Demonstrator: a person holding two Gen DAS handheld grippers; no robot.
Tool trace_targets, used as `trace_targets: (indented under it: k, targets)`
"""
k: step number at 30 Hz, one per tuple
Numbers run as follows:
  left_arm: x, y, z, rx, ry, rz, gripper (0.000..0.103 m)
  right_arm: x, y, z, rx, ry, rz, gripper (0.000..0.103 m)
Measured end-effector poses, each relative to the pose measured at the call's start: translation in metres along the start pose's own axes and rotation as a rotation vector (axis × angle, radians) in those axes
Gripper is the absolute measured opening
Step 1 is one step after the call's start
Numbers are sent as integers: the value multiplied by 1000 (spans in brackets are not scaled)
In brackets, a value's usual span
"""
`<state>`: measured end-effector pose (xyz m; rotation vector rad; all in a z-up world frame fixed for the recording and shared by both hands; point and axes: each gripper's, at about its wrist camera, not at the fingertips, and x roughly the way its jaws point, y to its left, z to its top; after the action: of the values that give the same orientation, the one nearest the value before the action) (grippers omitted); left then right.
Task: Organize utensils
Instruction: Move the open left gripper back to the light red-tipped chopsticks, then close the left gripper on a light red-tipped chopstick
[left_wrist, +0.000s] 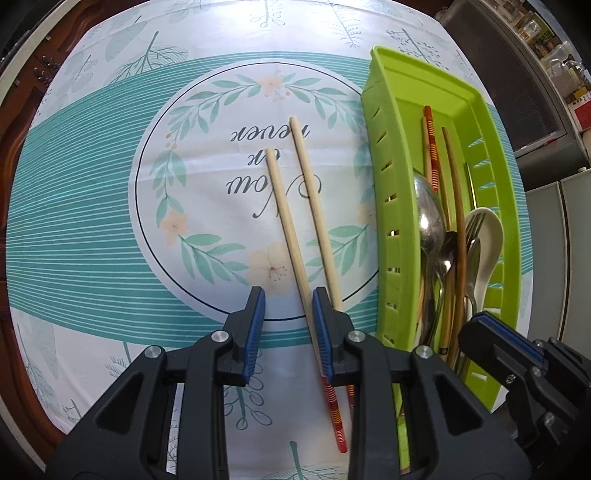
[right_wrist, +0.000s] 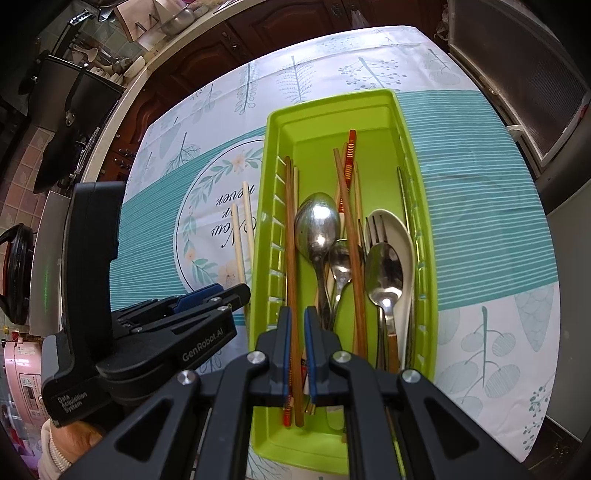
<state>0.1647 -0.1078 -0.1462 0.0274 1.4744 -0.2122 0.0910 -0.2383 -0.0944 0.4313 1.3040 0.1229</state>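
Two pale chopsticks (left_wrist: 287, 221) (right_wrist: 240, 240) with red-striped ends lie side by side on the printed tablecloth (left_wrist: 92, 229). My left gripper (left_wrist: 288, 310) hangs open straight above them. One stick runs through the gap close to the right pad, and the other passes outside that finger. The green tray (left_wrist: 376, 173) (right_wrist: 332, 101) stands right of them. It holds metal spoons (right_wrist: 317, 225), a fork (right_wrist: 375, 229), a white ceramic spoon (right_wrist: 404, 236) and several chopsticks. Over the tray's near end my right gripper (right_wrist: 298, 328) is shut on a brown chopstick (right_wrist: 291, 240) lying along the left wall.
The left gripper's body (right_wrist: 147, 332) sits close beside the tray's left wall. A person's sleeve (right_wrist: 55, 446) shows below it. Dark wooden cabinets (right_wrist: 207, 55) lie beyond the table's far edge. A kettle (right_wrist: 14, 273) stands at far left, and shelving (left_wrist: 554, 66) at right.
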Motion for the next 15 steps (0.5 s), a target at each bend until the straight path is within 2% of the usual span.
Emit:
trace_targets:
  k: [6, 11, 15]
  targets:
    - [2, 1, -11, 26, 29, 62, 23, 0, -1, -1, -1, 0, 1, 7]
    - [3, -1, -20, -4, 89, 37, 24, 0, -1, -2, 0, -1, 3, 7]
    - [2, -9, -36, 22, 73, 67, 23, -2, 0, -3, -7, -5, 2, 7]
